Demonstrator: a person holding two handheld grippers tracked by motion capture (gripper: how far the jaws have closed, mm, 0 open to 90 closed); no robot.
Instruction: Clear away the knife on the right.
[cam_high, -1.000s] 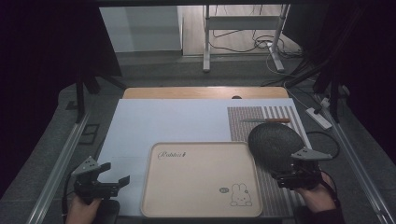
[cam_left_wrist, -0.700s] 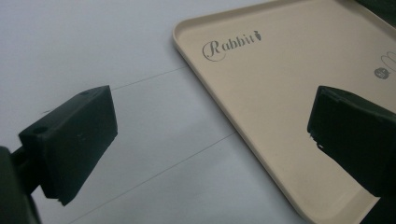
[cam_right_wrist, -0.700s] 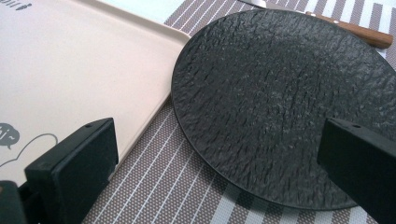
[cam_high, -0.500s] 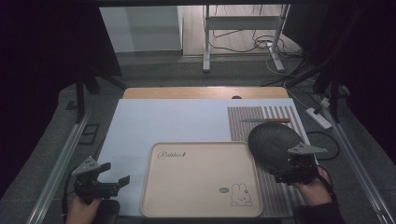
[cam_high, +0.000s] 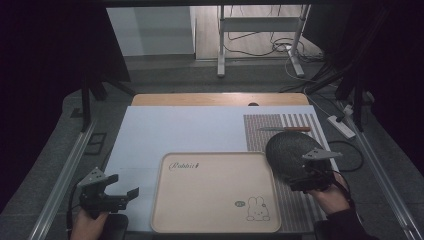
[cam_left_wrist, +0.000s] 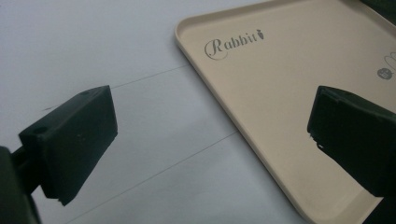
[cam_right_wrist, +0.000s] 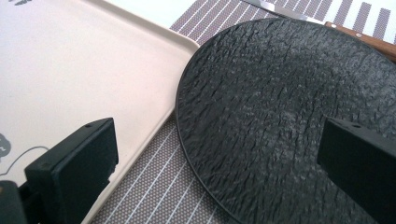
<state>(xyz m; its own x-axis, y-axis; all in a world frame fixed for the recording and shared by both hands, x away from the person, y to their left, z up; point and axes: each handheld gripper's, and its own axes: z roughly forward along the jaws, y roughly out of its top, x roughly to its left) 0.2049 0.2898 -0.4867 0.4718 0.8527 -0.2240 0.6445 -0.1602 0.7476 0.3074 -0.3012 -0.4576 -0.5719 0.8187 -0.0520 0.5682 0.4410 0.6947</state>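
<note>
The black plate (cam_high: 290, 152), set on the striped mat (cam_high: 280, 125) just right of the tray (cam_high: 167, 210), is straddled at its near rim by the wide-open right hand-held gripper (cam_high: 310, 181), while the left hand-held gripper (cam_high: 107, 195), also wide, hovers well apart.

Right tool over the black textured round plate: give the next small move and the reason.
Probably lower the right tool and close on the black textured round plate's near edge. Its jaws stand open, one over the plate and one over the striped placemat, with the empty beige rabbit tray alongside.
</note>
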